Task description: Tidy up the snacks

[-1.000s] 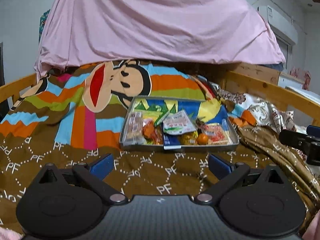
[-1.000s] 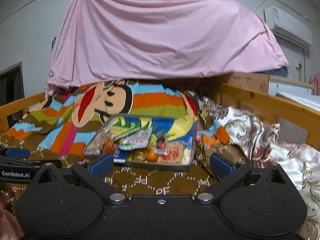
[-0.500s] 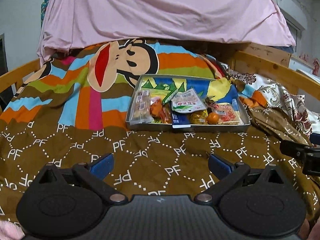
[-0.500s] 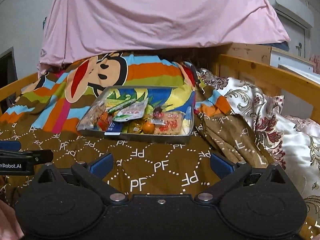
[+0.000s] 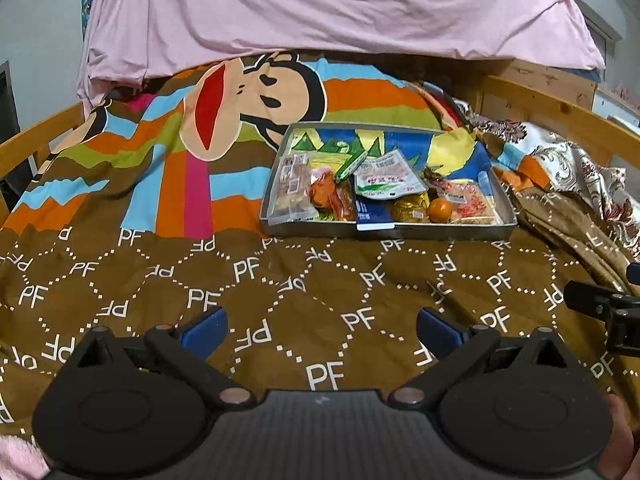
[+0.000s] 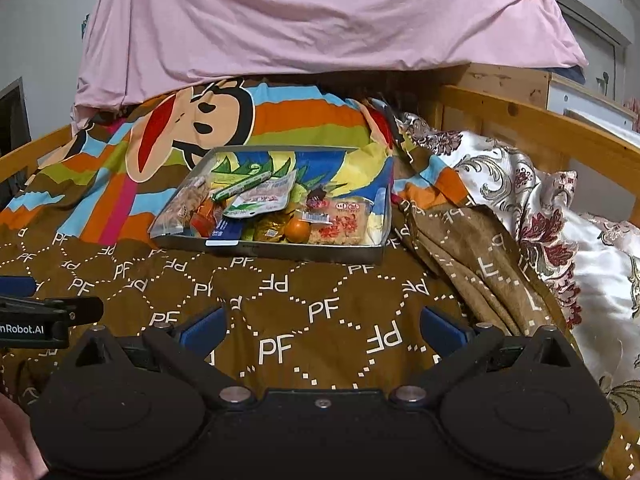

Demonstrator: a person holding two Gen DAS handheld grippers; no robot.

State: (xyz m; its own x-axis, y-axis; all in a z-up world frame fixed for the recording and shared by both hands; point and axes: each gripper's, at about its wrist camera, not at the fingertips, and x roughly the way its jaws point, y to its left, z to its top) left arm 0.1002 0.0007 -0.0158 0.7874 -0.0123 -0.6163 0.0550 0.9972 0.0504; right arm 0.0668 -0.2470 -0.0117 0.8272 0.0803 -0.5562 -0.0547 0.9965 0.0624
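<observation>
A metal tray (image 5: 420, 233) (image 6: 280, 251) lies on the brown bedspread, holding several snacks: a clear cracker pack (image 5: 294, 190), a white-green pouch (image 5: 386, 180) (image 6: 262, 198), a small orange (image 5: 440, 210) (image 6: 298, 230), a red-printed pack (image 6: 340, 226) and a blue pack (image 5: 372, 216). My left gripper (image 5: 320, 326) is open and empty, well short of the tray. My right gripper (image 6: 322, 326) is open and empty, also short of the tray. Each gripper shows at the edge of the other's view.
A brown "PF" bedspread (image 5: 280, 300) covers the bed, with a striped monkey-print blanket (image 5: 240, 100) behind the tray. A pink sheet (image 6: 300, 20) hangs at the back. Wooden bed rails (image 6: 540, 128) run along both sides. Floral bedding (image 6: 540, 200) is bunched at right.
Both grippers have tilted downward and come nearer to the tray, which now sits larger and higher in both views. Both stay open and empty.
</observation>
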